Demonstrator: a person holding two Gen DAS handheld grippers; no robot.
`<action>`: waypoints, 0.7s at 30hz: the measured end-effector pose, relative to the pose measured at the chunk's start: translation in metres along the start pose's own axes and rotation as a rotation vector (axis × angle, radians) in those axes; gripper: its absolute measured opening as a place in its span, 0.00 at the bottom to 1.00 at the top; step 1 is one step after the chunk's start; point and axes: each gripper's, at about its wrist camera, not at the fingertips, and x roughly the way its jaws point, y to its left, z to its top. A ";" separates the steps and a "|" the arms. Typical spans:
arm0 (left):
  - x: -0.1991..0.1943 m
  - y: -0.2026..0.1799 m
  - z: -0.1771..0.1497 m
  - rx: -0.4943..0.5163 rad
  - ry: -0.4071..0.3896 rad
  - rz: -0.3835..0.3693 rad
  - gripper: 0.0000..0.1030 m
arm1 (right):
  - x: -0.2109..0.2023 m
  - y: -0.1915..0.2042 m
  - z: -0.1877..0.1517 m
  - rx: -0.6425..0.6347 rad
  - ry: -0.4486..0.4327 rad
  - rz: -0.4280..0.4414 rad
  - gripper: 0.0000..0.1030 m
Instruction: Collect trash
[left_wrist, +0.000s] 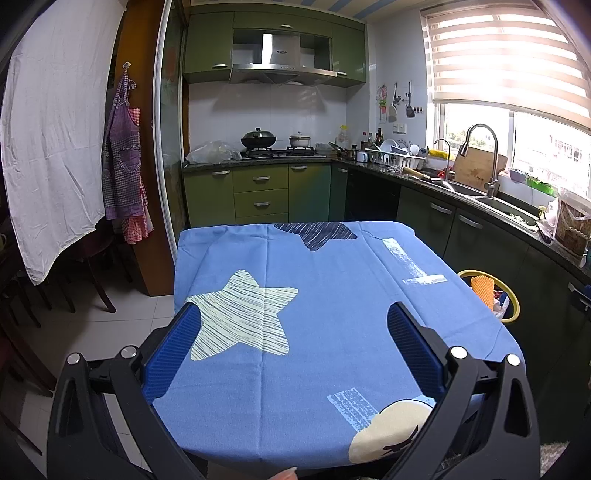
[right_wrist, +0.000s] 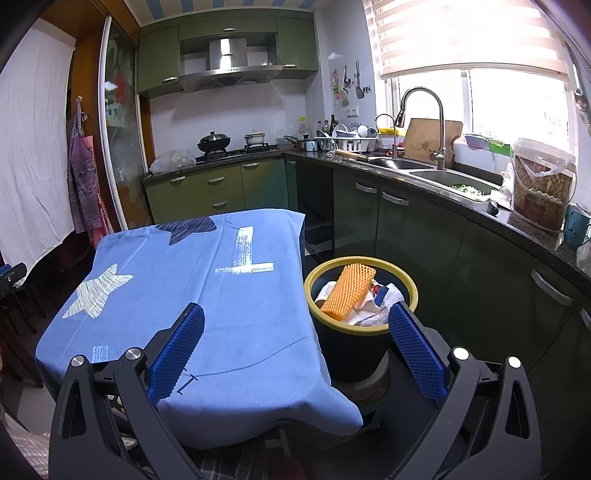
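With the trash — an orange foam piece (right_wrist: 347, 291) and white wrappers — already heaped in the bin (right_wrist: 360, 347) just beside the bare blue-clothed surface (right_wrist: 221, 295), both the left gripper (left_wrist: 295, 347) and right gripper (right_wrist: 295, 347) hang empty, jaws apart — best to scan the surface edges before stopping.

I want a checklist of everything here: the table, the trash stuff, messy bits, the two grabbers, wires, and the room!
Surface: table with blue star tablecloth, no trash seen on it.
Job's things: yellow-rimmed bin beside the table, holding an orange foam sleeve and white paper.
Clutter: nothing seen on the table.
Grippers: left gripper and right gripper open, empty.
Cables: nothing seen.
Surroundings: green cabinets, sink, stove.
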 end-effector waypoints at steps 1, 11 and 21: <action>0.000 -0.001 0.000 0.001 0.001 -0.001 0.93 | 0.000 0.000 0.000 0.000 0.000 0.000 0.95; 0.002 -0.002 0.000 0.004 0.005 -0.002 0.93 | 0.001 0.000 0.000 -0.001 0.002 0.000 0.95; 0.003 -0.003 0.000 0.013 0.011 -0.004 0.93 | 0.001 0.001 0.000 0.000 0.003 0.000 0.95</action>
